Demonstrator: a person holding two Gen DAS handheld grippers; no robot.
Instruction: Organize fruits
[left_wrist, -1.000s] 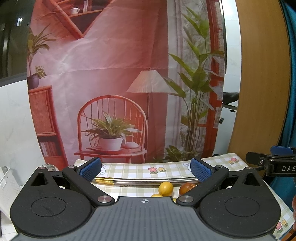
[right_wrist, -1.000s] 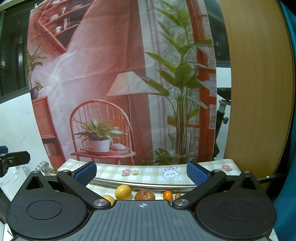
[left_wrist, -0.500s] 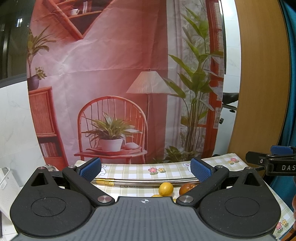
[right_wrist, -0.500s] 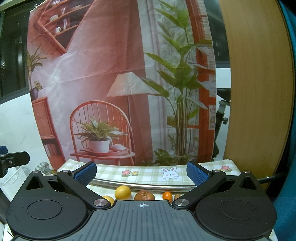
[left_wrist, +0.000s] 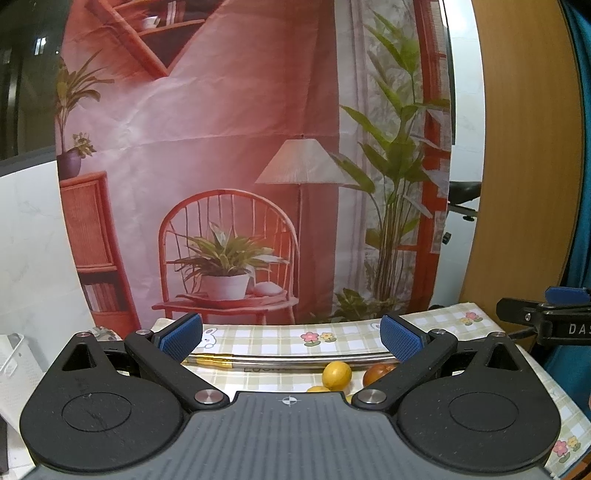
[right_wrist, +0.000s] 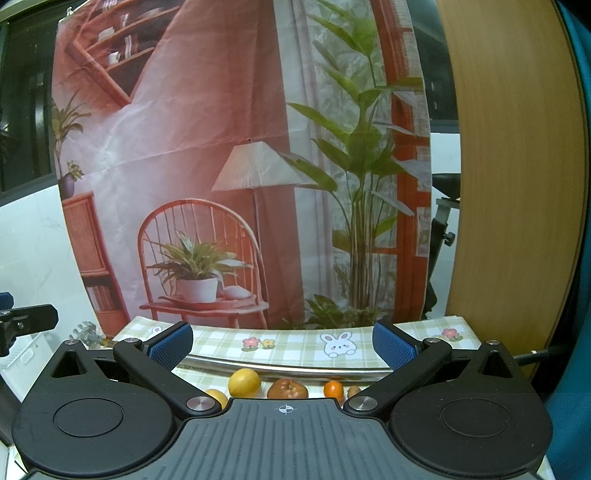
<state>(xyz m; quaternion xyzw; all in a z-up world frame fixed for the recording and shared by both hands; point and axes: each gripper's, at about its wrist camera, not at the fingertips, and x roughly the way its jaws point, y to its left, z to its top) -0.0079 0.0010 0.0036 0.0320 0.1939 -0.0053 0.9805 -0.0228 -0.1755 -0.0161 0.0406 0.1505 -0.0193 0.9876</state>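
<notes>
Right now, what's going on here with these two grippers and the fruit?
A person holds the left gripper and the right gripper level over a checked tablecloth, both with jaws wide open and holding nothing. Ahead lie a yellow citrus fruit, a reddish-brown fruit and a small orange inside a metal rim. No fruit is picked up yet.

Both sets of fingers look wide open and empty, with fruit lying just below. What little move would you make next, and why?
Probably lower the right gripper toward the reddish apple, which sits nearly centred below its open, empty fingers, beside the yellow fruit and the small orange.
</notes>
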